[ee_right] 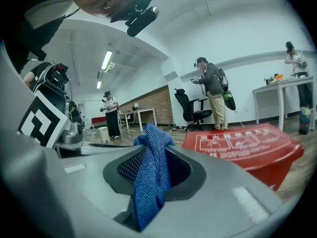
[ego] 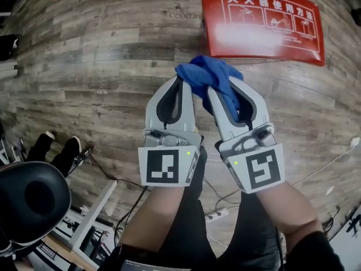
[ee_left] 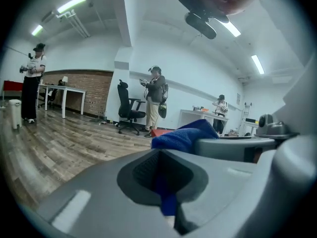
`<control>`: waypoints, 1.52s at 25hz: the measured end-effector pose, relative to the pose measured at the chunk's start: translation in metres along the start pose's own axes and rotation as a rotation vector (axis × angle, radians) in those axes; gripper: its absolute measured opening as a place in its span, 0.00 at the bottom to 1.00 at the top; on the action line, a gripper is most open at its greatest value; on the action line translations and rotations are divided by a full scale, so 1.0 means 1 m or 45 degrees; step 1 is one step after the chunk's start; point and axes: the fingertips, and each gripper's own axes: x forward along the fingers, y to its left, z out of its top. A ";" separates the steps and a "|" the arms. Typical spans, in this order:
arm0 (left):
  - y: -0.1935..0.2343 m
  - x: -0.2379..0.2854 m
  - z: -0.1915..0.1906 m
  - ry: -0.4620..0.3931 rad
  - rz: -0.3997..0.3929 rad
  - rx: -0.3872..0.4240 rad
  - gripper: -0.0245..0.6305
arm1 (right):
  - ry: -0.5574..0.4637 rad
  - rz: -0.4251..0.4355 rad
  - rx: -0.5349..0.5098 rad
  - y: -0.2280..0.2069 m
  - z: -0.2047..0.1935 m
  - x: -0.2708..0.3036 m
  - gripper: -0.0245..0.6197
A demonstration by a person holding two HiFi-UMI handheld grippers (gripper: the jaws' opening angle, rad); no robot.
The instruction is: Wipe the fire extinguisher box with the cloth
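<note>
Pinching one blue cloth, left claw and right claw may tug it loose short of the fire extinguisher box.

Left gripper and right gripper are side by side at scene centre, tips pointing far. The cloth is bunched at their far ends, caught in the jaws of both and bridging the two. The fire extinguisher box lies on the floor, far and right of the cloth, apart from it. A power strip lies on the floor at the near side, between the forearms. An office chair stands on the floor behind the box.
</note>
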 end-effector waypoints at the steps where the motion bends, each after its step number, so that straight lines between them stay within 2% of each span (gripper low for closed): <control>1: -0.001 -0.007 0.018 0.008 -0.028 0.005 0.04 | -0.004 -0.027 0.009 0.003 0.019 -0.003 0.21; 5: -0.006 -0.048 0.107 0.070 -0.125 0.045 0.04 | -0.022 -0.168 0.048 0.010 0.118 -0.029 0.21; 8: -0.013 -0.078 0.195 0.049 -0.159 0.079 0.04 | -0.066 -0.233 0.064 0.019 0.207 -0.057 0.21; 10: -0.021 -0.093 0.253 0.002 -0.188 0.107 0.04 | -0.112 -0.262 0.049 0.024 0.264 -0.077 0.21; 14: -0.044 -0.115 0.365 -0.175 -0.229 0.118 0.04 | -0.201 -0.310 0.002 0.024 0.363 -0.118 0.21; 18: -0.068 -0.143 0.439 -0.241 -0.250 0.122 0.04 | -0.264 -0.342 -0.039 0.022 0.438 -0.174 0.21; 22: -0.091 -0.168 0.461 -0.279 -0.230 0.112 0.04 | -0.287 -0.335 -0.070 0.019 0.459 -0.224 0.21; 27: -0.123 -0.182 0.469 -0.284 -0.223 0.101 0.04 | -0.269 -0.331 -0.068 0.009 0.466 -0.252 0.20; 33: -0.159 -0.170 0.476 -0.258 -0.192 0.141 0.04 | -0.249 -0.275 -0.030 -0.016 0.474 -0.269 0.20; 38: -0.174 -0.153 0.503 -0.234 -0.221 0.126 0.04 | -0.231 -0.295 -0.013 -0.035 0.503 -0.270 0.20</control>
